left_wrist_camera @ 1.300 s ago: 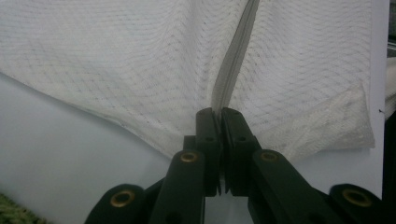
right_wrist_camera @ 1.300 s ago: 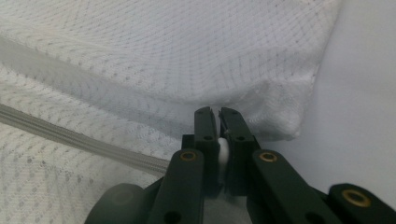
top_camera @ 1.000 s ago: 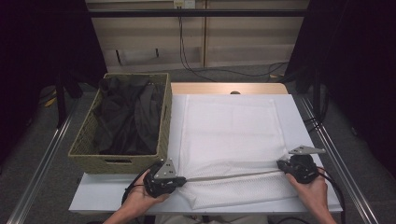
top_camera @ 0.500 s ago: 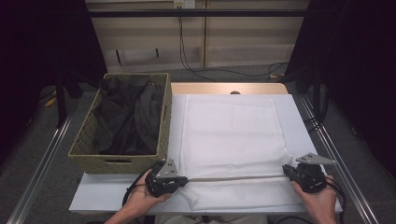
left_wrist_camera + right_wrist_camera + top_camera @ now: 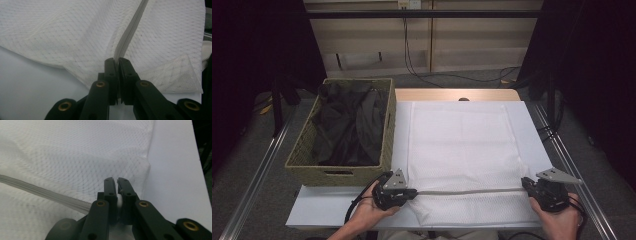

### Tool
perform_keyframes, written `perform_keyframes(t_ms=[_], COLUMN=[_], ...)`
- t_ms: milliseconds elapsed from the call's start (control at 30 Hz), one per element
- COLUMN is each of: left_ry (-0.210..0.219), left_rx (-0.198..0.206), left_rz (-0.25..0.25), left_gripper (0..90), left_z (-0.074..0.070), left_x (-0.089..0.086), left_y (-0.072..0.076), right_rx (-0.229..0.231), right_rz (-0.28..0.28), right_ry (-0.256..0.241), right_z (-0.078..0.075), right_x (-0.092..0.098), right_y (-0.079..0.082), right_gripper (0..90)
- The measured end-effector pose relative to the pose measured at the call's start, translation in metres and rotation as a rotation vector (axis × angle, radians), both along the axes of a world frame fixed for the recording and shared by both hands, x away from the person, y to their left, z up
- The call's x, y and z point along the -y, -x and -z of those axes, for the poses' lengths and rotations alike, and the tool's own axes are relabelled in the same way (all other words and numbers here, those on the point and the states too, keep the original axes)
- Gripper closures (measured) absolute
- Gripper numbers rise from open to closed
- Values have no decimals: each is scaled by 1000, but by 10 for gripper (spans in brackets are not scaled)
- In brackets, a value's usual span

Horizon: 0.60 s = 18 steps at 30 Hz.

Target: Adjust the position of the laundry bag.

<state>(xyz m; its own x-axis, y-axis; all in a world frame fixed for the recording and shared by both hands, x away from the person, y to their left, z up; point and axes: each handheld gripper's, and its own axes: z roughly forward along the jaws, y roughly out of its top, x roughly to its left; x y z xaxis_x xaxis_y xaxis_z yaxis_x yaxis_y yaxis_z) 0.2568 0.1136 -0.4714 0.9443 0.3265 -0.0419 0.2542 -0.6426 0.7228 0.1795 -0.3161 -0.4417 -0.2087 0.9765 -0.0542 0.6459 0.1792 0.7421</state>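
Note:
A white mesh cloth (image 5: pixel 462 145) lies spread over the white table (image 5: pixel 532 130). One taut hem (image 5: pixel 467 190) of it runs between my two grippers near the front edge. My left gripper (image 5: pixel 414 192) is shut on the hem's left end. In the left gripper view the jaws (image 5: pixel 116 60) pinch the grey hem (image 5: pixel 127 35) as it rises from the cloth (image 5: pixel 62 32). My right gripper (image 5: pixel 524 184) is shut on the right end. Cloth (image 5: pixel 75 152) is clamped between its jaws (image 5: pixel 115 180), and the hem (image 5: pixel 45 192) trails off to the left.
A woven basket (image 5: pixel 307 150) holding dark clothing (image 5: pixel 347 125) stands on the table's left side, just beyond my left hand. A wooden strip (image 5: pixel 452 94) edges the table's far side. Metal rails (image 5: pixel 572 165) run along both sides, and cables hang behind.
My right gripper has moved toward the near edge and slightly right with the cloth in it, bringing the hem lower and straighter. The left gripper has stayed put.

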Motion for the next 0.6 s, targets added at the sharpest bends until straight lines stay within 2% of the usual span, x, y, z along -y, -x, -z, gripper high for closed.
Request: perform_keyframes(t_ms=[33, 133, 167, 200, 233, 300, 333, 367, 433, 467, 567, 600], left_ry=[-6, -11, -6, -31, -18, -30, -39, -30, -47, -35, -62, -53], left_rx=[4, 1, 3, 18, 17, 14, 9, 10, 9, 12, 15, 16], left_rz=[5, -2, 1, 1, -2, -5, -9, -14, -35, -35, -40, -39], left_gripper=[859, 861, 861, 862, 863, 863, 863, 863, 863, 863, 863, 863], left_z=[0, 1, 1, 0, 1, 0, 0, 1, -1, 0, -1, 0], left_x=[-1, -2, -3, -4, -5, -10, -13, -15, -20, -21, -28, -29], left_y=[-1, 0, -1, -1, 0, -1, -3, -4, -4, -4, -4, -4], right_rx=[-24, -42, -42, -53, -60, -81, -91, -98, -101, -106, -108, -121], right_rz=[3, -2, -7, -11, -14, -35, -50, -61, -65, -72, -84, -86], right_ry=[-12, -17, -16, -16, -20, -17, 1, 7, 10, 14, 38, 46], right_z=[2, 5, 5, 7, 9, 13, 15, 17, 18, 20, 23, 24], right_x=[-1, -2, -2, -4, -5, -9, -12, -14, -18, -20, -25, -28], right_y=[5, 5, 3, -2, -4, -8, -12, -15, -19, -23, -29, -31], right_gripper=[867, 867, 867, 867, 867, 867, 867, 868, 867, 867, 867, 867])
